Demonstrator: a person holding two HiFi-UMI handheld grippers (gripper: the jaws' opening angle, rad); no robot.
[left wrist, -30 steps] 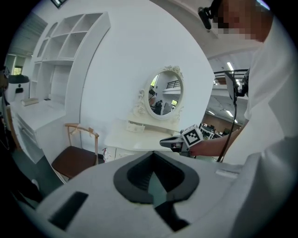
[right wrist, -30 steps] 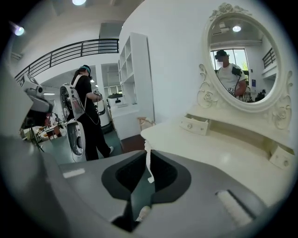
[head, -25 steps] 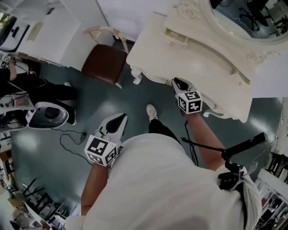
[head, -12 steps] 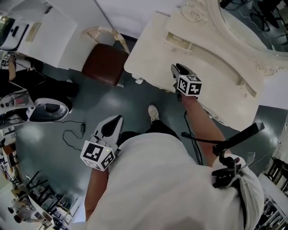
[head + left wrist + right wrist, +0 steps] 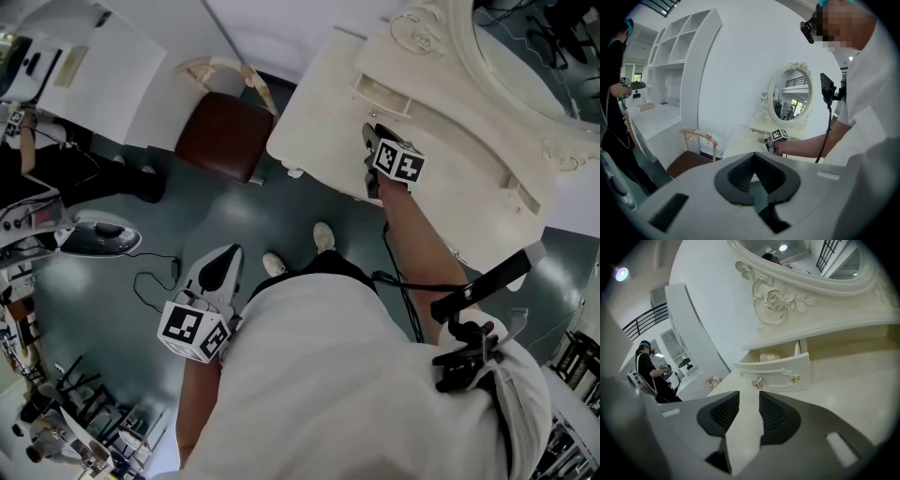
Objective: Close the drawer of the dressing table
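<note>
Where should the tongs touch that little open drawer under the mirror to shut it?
Go for the front of the drawer, between its two knobs, coming straight from the front. It sticks out toward the right tongs, whose jaws are opening with nothing between them, so a flat push there would probably slide it in evenly.

1. The person (image 5: 349, 375) is wearing a loose white short-sleeved shirt (image 5: 309, 412)
2. Dark trousers (image 5: 321, 268) and white shoes (image 5: 323, 234) are showing below it
3. A black cable (image 5: 405, 279) and black mount (image 5: 459, 361) are hanging by the right shoulder
</note>
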